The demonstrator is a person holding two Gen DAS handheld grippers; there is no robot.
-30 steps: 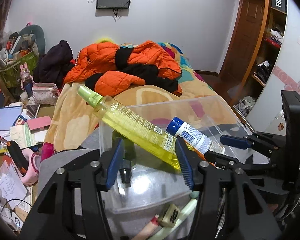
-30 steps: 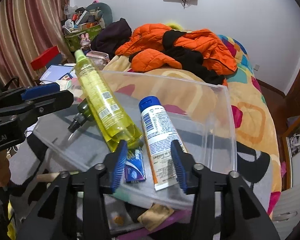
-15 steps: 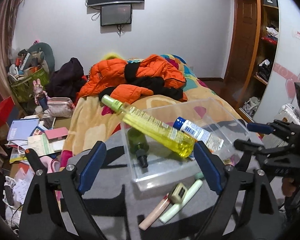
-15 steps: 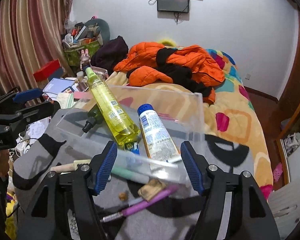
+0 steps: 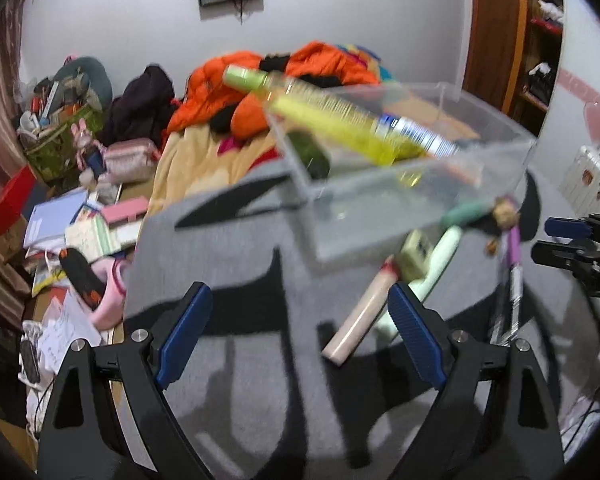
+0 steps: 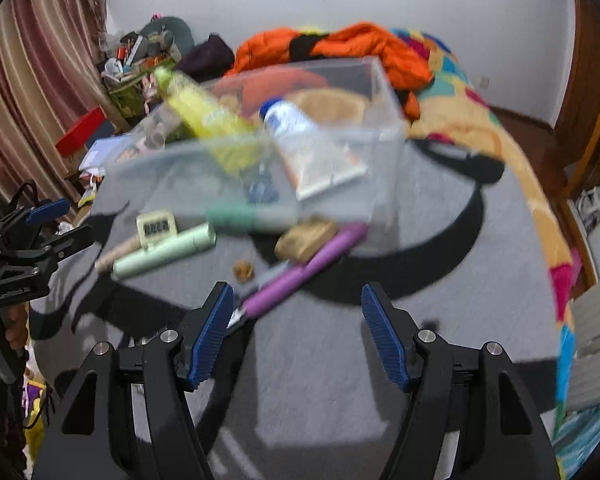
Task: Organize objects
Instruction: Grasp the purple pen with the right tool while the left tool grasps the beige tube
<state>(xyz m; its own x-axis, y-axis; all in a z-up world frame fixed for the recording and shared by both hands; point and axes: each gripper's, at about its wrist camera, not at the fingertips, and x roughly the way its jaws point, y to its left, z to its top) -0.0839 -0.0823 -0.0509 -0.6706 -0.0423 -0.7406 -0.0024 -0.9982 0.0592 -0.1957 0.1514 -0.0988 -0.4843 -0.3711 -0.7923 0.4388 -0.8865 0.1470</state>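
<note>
The clear plastic bin (image 6: 384, 136) sits on the grey blanket (image 6: 324, 360) holding a long yellow spray bottle (image 5: 332, 124), propped diagonally with its green cap poking over the far-left rim, plus a white blue-capped tube (image 6: 308, 148) beside it, while left gripper (image 5: 296, 336) and right gripper (image 6: 296, 332) both hang wide open, empty.

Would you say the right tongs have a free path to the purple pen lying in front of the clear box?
Probably yes: the right tongs stand open just short of the purple pen, which lies bare on the grey cloth.
</note>
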